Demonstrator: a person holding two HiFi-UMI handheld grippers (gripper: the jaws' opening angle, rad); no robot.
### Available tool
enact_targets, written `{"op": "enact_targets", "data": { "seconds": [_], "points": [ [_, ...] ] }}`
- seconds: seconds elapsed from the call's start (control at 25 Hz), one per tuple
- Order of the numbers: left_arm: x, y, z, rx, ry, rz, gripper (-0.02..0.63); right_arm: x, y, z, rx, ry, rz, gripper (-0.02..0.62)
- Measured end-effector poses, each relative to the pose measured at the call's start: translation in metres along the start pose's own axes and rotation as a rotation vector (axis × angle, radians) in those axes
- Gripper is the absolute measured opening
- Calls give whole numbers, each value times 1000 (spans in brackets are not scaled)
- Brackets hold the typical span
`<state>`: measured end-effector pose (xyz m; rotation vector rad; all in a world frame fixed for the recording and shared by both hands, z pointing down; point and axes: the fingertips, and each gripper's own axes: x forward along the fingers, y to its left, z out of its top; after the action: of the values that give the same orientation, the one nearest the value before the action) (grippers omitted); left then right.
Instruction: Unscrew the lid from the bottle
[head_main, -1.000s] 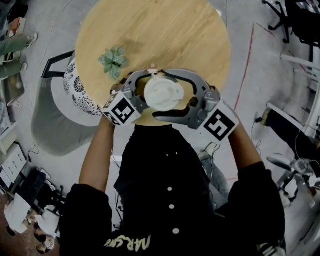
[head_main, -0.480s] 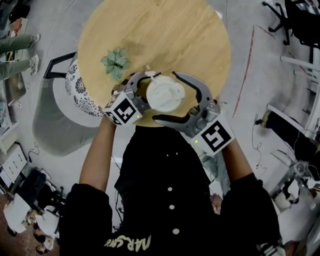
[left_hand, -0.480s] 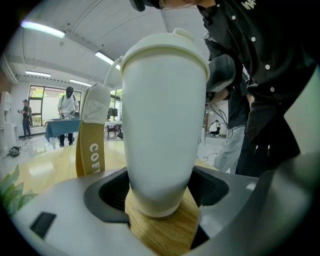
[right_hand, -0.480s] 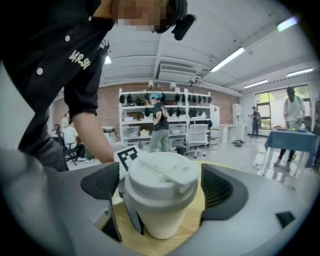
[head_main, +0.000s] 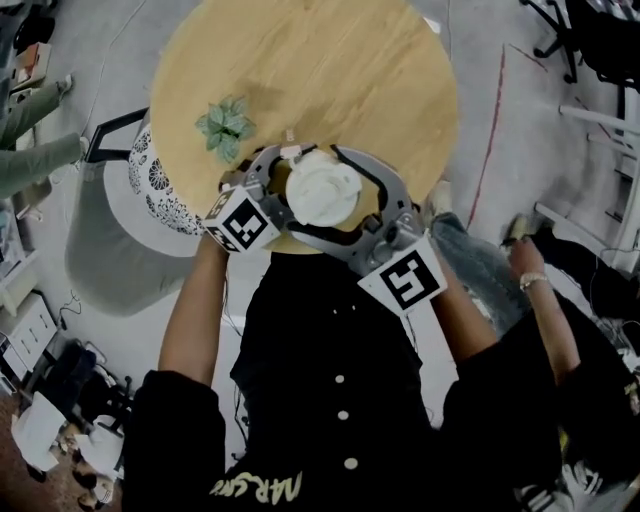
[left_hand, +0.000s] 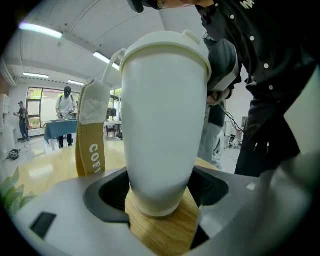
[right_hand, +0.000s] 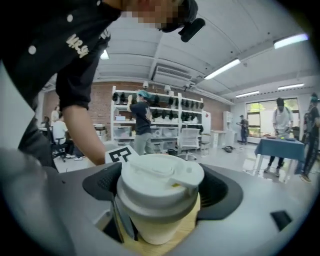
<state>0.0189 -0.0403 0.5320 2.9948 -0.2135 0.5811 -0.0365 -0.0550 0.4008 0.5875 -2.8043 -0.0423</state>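
Bottle (left_hand: 160, 125) stands upright on the round wooden table (head_main: 330, 70), near the edge closest to the person. White lid (head_main: 322, 190) is on, seated square.

Left gripper (left_hand: 161, 197): jaws clamped on the lower body of the bottle, one dark pad pressed against each side, just above the tabletop.

Right gripper (right_hand: 161, 186): comes in from the opposite side and higher up, jaws closed round the lid, pads touching its rim on both sides.

Tan strap (left_hand: 91, 135) printed "COFF" hangs beside the bottle, on its left in the left gripper view.

Small plant (head_main: 226, 122) sits on the table, near the left gripper but apart from it.
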Motion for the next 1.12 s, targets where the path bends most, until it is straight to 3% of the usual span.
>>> {"op": "enact_targets", "data": {
  "seconds": [0.2, 0.28, 0.36, 0.48, 0.6, 0.76, 0.92, 1.04, 1.12],
  "points": [
    [0, 1, 2, -4, -5, -4, 356, -6, 9, -2, -58, -5, 385, 463],
    [1, 1, 3, -12, -9, -3, 356, -7, 9, -3, -43, 16, 457, 463],
    [1, 1, 3, -11, -7, -3, 356, -7, 9, -5, -35, 33, 468, 465],
    [0, 0, 3, 1, 2, -6, 356, -6, 9, -7, -26, 49, 405, 469],
    [0, 0, 2, 3, 1, -8, 356, -13, 0, -7, 19, 58, 278, 503],
    [0, 0, 1, 4, -4, -6, 356, -23, -4, 5, 109, 19, 54, 514],
    [0, -1, -1, 6, 0, -7, 356, -16, -9, 2, 135, -5, -189, 516],
    [1, -1, 0, 5, 0, -6, 356, -9, -7, -9, 109, 26, -235, 510],
    [1, -1, 0, 9, 3, -6, 356, -7, -5, -12, 60, 38, -213, 457]
  ]
}}
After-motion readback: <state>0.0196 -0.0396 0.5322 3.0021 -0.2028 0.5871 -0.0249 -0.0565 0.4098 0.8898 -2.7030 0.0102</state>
